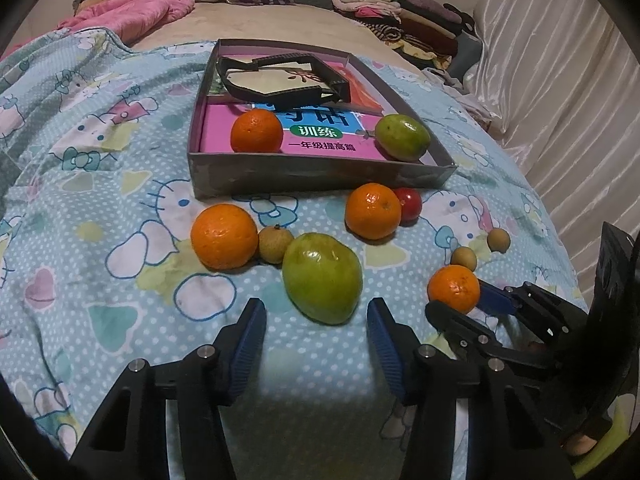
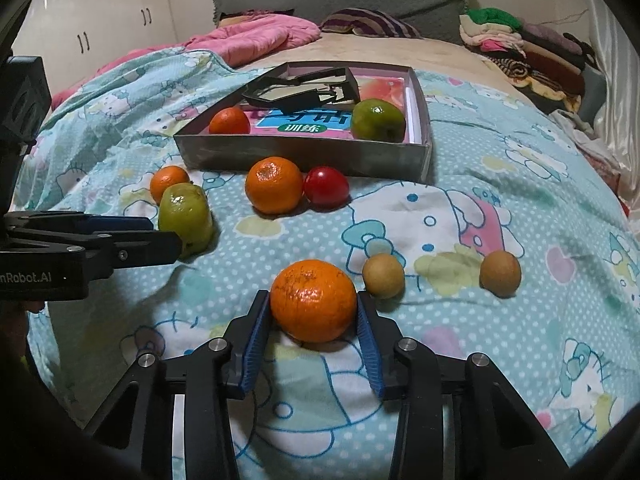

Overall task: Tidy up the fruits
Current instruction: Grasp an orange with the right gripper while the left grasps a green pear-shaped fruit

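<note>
Right gripper [image 2: 316, 320] clamps a tangerine [image 2: 313, 300] on the blue bedspread [image 2: 460, 208] — pads touching both sides. Left gripper [image 1: 316, 322] spread wide, holding nothing, just short of a green fruit [image 1: 322, 278]. Grey box [image 1: 320, 174] holds one tangerine and one green fruit.
</note>
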